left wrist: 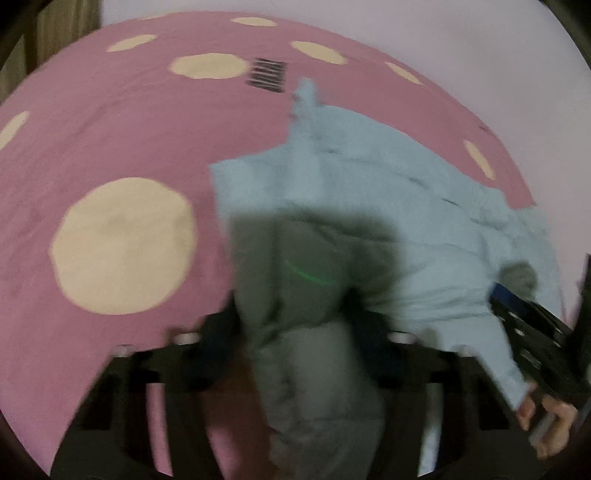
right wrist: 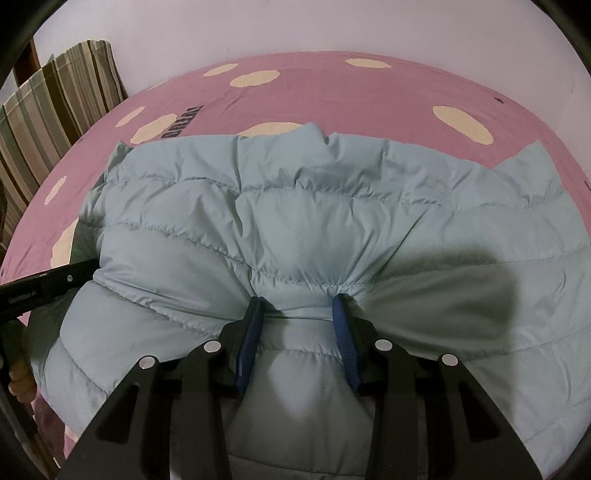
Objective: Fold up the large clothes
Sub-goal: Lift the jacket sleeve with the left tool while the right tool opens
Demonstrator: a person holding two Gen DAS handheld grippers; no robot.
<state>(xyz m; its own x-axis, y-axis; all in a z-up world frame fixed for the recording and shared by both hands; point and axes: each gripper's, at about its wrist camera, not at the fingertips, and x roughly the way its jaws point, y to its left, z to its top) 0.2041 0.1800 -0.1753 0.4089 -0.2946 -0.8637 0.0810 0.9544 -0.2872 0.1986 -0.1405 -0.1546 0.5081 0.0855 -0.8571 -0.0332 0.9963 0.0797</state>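
A pale blue quilted puffer jacket lies spread on a pink bed sheet with cream spots. My right gripper is shut on a bunched fold of the jacket between its blue pads. In the left wrist view, which is blurred, the jacket lies to the right, and a fold of it hangs between the jaws of my left gripper, which is shut on it. The right gripper shows at the right edge, and the left gripper shows at the left edge of the right wrist view.
The sheet covers the bed; black printed text marks it near the far side. A striped pillow stands at the far left against a pale wall. The person's hand holds the right gripper.
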